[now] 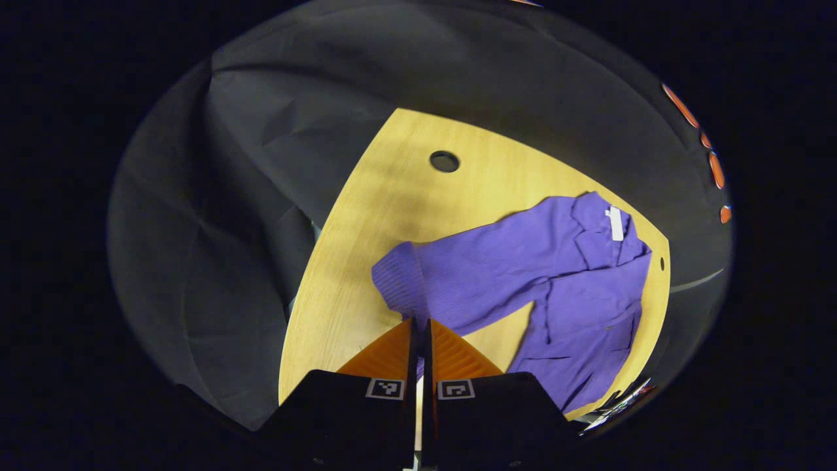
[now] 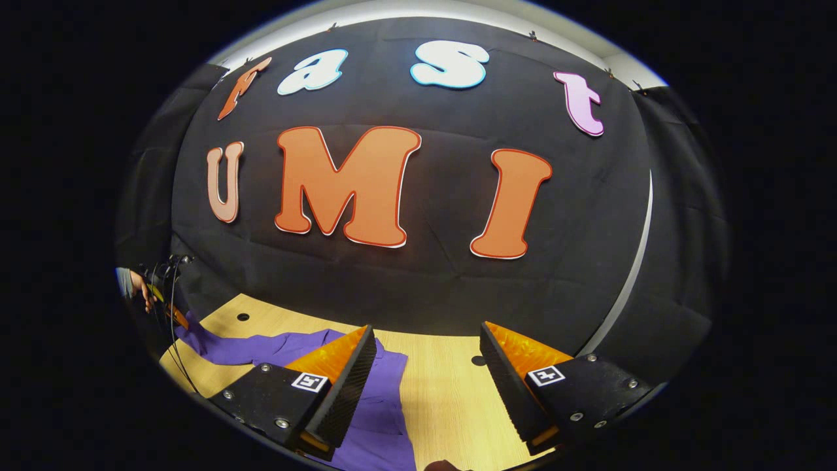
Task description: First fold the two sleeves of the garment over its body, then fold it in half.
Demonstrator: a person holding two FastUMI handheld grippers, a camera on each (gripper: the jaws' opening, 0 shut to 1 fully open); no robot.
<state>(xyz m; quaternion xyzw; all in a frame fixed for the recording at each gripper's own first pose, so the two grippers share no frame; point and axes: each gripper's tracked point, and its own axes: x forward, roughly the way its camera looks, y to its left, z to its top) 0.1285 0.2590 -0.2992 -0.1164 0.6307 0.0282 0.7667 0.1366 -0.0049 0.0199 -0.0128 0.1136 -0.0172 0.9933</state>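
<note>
We see the left claw [image 1: 419, 327] pinching the sleeve [image 1: 418, 281]; the right claw [image 2: 428, 366] hangs spread. Thin cuff fabric could slip out mid-fold.

Left hand-held gripper [image 1: 419, 337]: two wedge-shaped fingers are seen, mounted on black blocks, each block marked with a small square black-and-white tag. Right hand-held gripper [image 2: 428, 366]: finger inner faces are ribbed; black carriers are fastened with silver screws, each tagged likewise. Far off in the right gripper view, a hand [image 2: 137, 288] with a grey sleeve cuff and dark cables is noted.
</note>
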